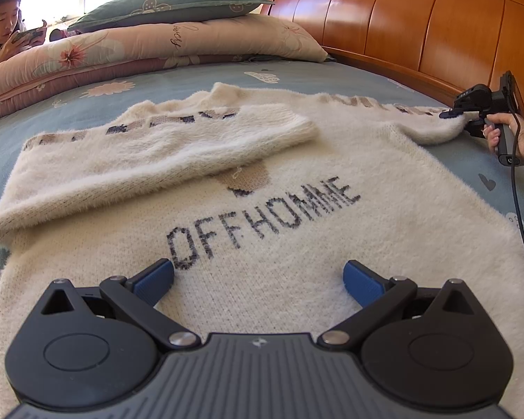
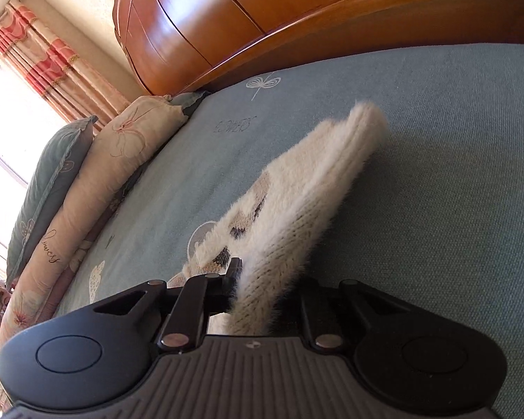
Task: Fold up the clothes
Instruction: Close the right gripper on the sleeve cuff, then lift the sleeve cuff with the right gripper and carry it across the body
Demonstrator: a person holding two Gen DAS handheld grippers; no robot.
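Two claws at work on one cream sweater (image 1: pixel 297 209), spread flat on the blue bed sheet (image 1: pixel 157 80) w/ the "OFF HOMME" lettering face up. Left gripper (image 1: pixel 258 277) hangs just above the hem end, blue pads wide apart, nothing between them; the print sits right ahead of its tips. It's prob. parked there so the body stays flat and it's ready to pin or grab. Ahead and to its left, one sleeve (image 1: pixel 164 146) already lies folded across the chest. Right gripper (image 2: pixel 262 279) is clamped on the other sleeve's cuff end (image 2: pixel 297 209), jaws nearly together w/ the knit squeezed between them. Cuff sticks out past the tips toward the wooden headboard (image 2: pixel 262 17), lifted off the sheet. Grip near the end gives most reach. Likely next: swing it over the body to match sleeve no. 1.
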